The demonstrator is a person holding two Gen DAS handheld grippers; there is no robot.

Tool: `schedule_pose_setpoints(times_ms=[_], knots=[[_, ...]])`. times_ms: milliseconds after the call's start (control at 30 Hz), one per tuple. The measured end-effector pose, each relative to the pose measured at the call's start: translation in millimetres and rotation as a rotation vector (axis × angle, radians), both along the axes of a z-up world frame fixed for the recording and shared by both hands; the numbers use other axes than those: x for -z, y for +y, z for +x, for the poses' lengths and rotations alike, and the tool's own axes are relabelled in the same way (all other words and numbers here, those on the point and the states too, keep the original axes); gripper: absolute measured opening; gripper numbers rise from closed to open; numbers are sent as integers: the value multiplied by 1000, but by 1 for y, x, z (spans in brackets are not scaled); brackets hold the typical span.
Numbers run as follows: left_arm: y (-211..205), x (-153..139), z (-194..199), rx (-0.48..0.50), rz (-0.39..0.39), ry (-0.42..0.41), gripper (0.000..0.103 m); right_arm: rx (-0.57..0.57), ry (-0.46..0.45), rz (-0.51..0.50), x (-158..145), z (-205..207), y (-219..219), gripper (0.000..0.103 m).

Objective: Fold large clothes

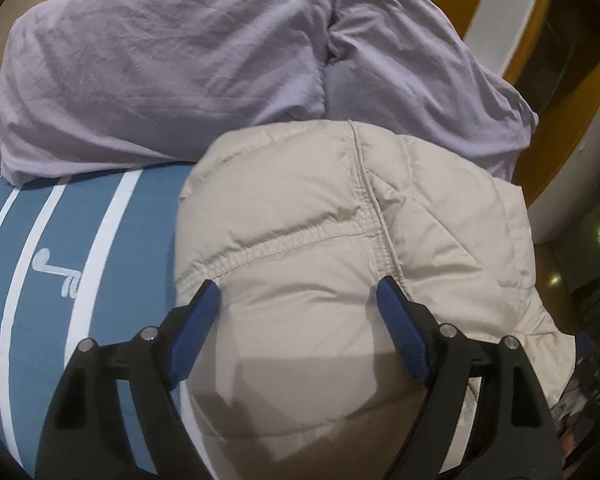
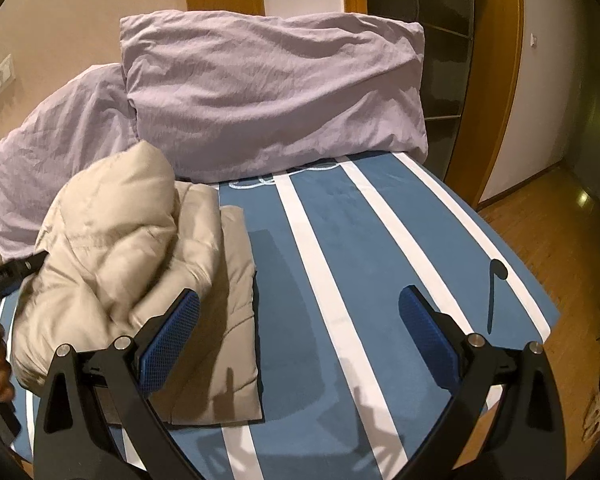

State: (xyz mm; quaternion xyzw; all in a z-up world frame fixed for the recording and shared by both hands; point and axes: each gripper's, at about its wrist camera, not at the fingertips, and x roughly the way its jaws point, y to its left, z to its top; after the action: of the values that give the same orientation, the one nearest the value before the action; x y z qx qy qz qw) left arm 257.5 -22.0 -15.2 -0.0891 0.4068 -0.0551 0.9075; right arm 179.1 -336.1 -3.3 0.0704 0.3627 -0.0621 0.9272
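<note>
Both jaws wide, holding nothing: left gripper [image 1: 298, 300] over our folded beige puffer jacket [image 1: 320, 216], right gripper [image 2: 300, 312] above striped blue bedsheet [image 2: 380, 208]. We should press the bulging top layer flat, edges aligned.

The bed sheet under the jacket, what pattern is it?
Blue with white stripes; the bed sheet shows best in the right wrist view.
</note>
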Motion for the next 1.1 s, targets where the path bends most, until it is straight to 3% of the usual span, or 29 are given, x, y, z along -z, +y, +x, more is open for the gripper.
schedule_pose_setpoints(times_ms=[267, 367, 433, 633, 1100], knots=[[-22, 10, -3, 34, 51, -23, 81, 5, -21, 27, -9, 6, -4, 101], [-31, 13, -4, 44, 73, -32, 81, -30, -34, 54, -14, 8, 4, 88], [-33, 14, -3, 45, 81, -35, 81, -78, -34, 76, -16, 10, 15, 75], [-37, 16, -1, 53, 93, -33, 81, -218, -26, 96, -16, 17, 54, 53], [-37, 12, -4, 63, 93, -38, 82, -234, 127, 85, 42, 31, 64, 47]])
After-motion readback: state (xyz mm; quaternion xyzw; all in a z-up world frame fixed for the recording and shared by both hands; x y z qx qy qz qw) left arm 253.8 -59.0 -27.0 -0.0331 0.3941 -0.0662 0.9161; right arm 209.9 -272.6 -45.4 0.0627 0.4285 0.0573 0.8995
